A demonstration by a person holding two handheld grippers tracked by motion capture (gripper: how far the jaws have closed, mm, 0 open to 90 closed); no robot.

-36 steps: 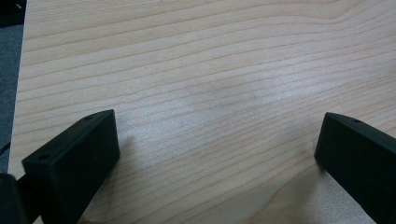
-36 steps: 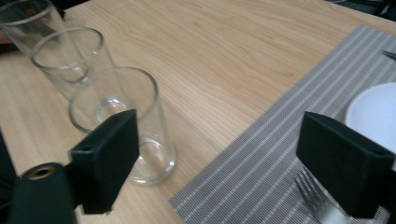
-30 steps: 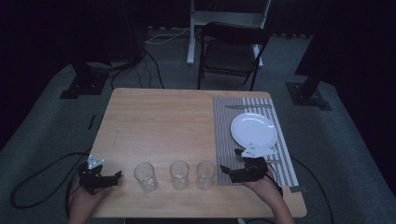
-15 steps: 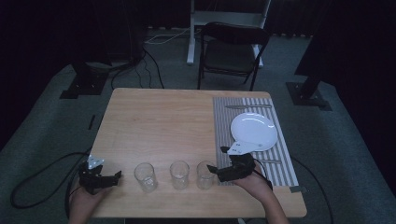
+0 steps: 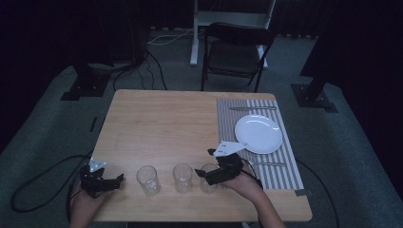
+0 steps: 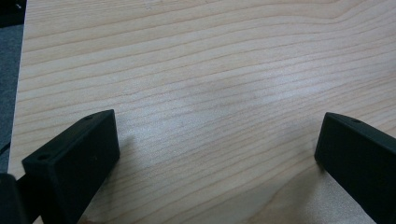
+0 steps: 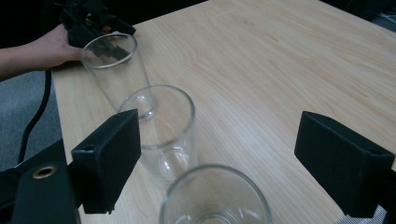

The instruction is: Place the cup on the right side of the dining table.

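Three glasses: they stand upright and empty in a row along the near edge of the wooden surface (image 5: 161, 123), apart from one another.
Near glass (image 7: 215, 198): the right one of the row, just before the right gripper (image 5: 212, 172); in the right gripper view its rim sits low between the two black fingers (image 7: 109, 158), which stand wide apart and do not press on it.
Middle glass (image 7: 161, 128): next along the row, just beyond the near glass in the right gripper view.
Far glass (image 7: 116, 77): the left one of the row, nearest the left gripper (image 5: 107, 179).
Right gripper: held in the person's right hand (image 5: 244, 183), it points left along the row, with its grey plate on top.
Left gripper: held in the left hand (image 5: 85, 204) at the near left corner of the surface, well apart from the far glass; in the left gripper view its fingers (image 6: 70, 158) stand wide apart over bare wood, nothing between them.
Striped mat (image 5: 228, 118): lies on the right part of the surface.
White plate (image 5: 259, 134): rests on the mat, beyond the right gripper.
Cutlery: one piece (image 5: 252, 108) lies on the mat beyond the plate, another (image 5: 271, 164) on its near side; which pieces they are, I cannot tell.
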